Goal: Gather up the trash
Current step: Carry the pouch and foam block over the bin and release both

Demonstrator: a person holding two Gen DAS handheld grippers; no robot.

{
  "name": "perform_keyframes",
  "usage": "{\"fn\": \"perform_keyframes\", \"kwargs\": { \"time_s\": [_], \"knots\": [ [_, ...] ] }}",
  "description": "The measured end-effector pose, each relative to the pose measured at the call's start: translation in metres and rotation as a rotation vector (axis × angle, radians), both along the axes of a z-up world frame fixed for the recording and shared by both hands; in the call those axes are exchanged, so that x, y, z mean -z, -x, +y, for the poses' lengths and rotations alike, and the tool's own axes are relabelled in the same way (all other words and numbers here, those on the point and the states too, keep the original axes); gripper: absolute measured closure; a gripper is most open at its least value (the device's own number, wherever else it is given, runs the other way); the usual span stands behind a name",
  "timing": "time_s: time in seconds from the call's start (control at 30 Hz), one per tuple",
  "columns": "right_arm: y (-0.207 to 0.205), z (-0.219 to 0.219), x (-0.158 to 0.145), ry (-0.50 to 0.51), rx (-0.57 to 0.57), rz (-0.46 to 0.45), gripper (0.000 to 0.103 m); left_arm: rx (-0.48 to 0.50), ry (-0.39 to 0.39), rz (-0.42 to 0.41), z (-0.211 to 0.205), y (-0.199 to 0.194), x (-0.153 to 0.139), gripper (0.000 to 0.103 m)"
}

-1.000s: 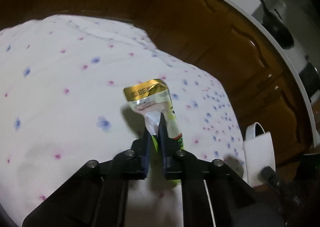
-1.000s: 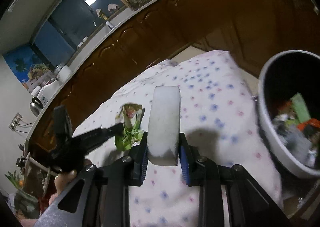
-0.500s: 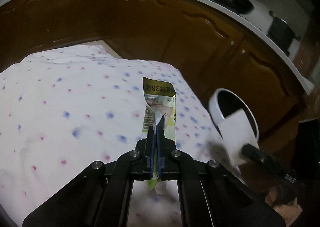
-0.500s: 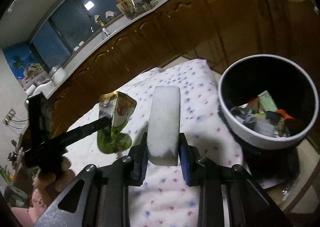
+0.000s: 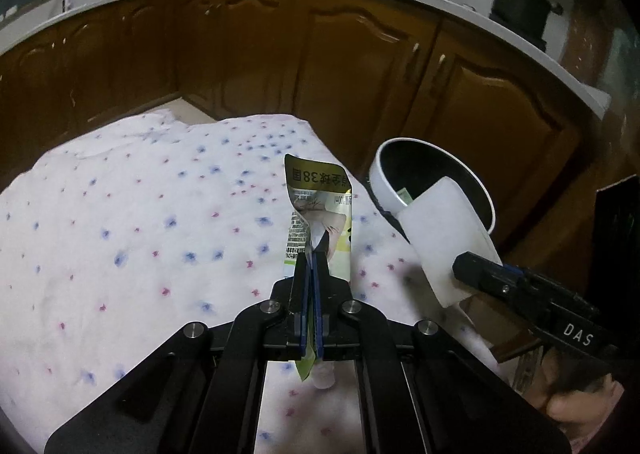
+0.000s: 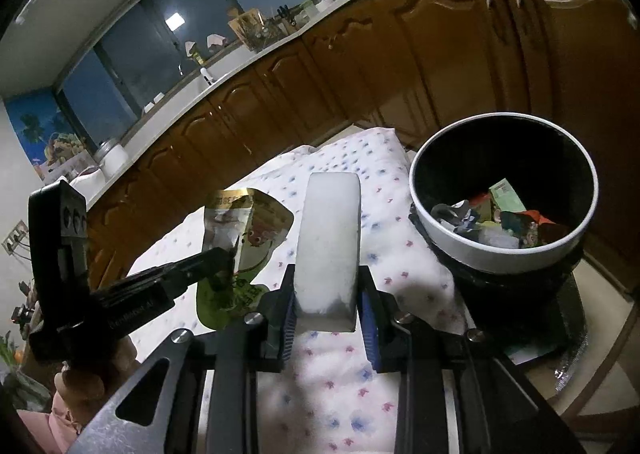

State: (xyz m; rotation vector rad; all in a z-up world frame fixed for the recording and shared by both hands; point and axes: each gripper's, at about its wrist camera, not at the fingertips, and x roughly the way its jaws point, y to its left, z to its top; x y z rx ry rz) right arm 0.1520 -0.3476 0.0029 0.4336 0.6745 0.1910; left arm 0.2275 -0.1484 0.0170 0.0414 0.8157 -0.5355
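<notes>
1. Left gripper [image 5: 311,254]: jaws pinched fully together on the foil pouch [image 5: 319,205]. The pouch stands up along the finger axis, gold printed end away from the camera, green tail hanging out below the jaws. It is held in the air above the flowered cloth [image 5: 140,221], not resting on it.
2. Right gripper [image 6: 326,286]: jaws clamped on both long sides of the white foam block [image 6: 330,238]. The block's long axis runs forward, in line with the fingers, and it sticks out well past the tips.
3. Key relation: the trash bin [image 6: 504,250] sits forward and to the right of both grippers, just off the cloth's right edge, mouth open upward, trash already inside.
4. In the left wrist view the foam block [image 5: 444,238] lies between the pouch and the bin [image 5: 432,177], its far end overlapping the bin's near rim. The right hand looks clearly nearer.
5. Judgement: the right side should drop first; a short push forward and right puts the block over the opening. The left side must travel right across the cloth, through the space the right gripper occupies.
6. Risk: the long block could catch the rim if released too early.
7. Far: brown cabinets [image 5: 360,65] behind, not involved.
</notes>
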Motion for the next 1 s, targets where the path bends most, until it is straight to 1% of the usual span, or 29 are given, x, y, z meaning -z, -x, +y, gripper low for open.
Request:
{"fn": "perform_keyframes", "kwargs": {
  "time_s": [0.13, 0.57, 0.8, 1.0],
  "knots": [
    [0.005, -0.004, -0.001, -0.004, 0.006, -0.003, 0.075, 0.015, -0.016, -0.017, -0.01, 0.004, -0.002, 0.102],
    [0.016, -0.018, -0.005, -0.004, 0.036, -0.022, 0.075, 0.04, -0.034, -0.033, -0.026, 0.006, -0.007, 0.102],
    [0.023, -0.029, -0.009, 0.006, 0.067, -0.026, 0.075, 0.06, -0.025, -0.033, -0.035, 0.004, -0.01, 0.102],
    [0.02, -0.051, -0.015, 0.039, 0.117, -0.021, 0.075, 0.089, -0.003, -0.032, -0.053, -0.003, -0.018, 0.102]
  ]
}}
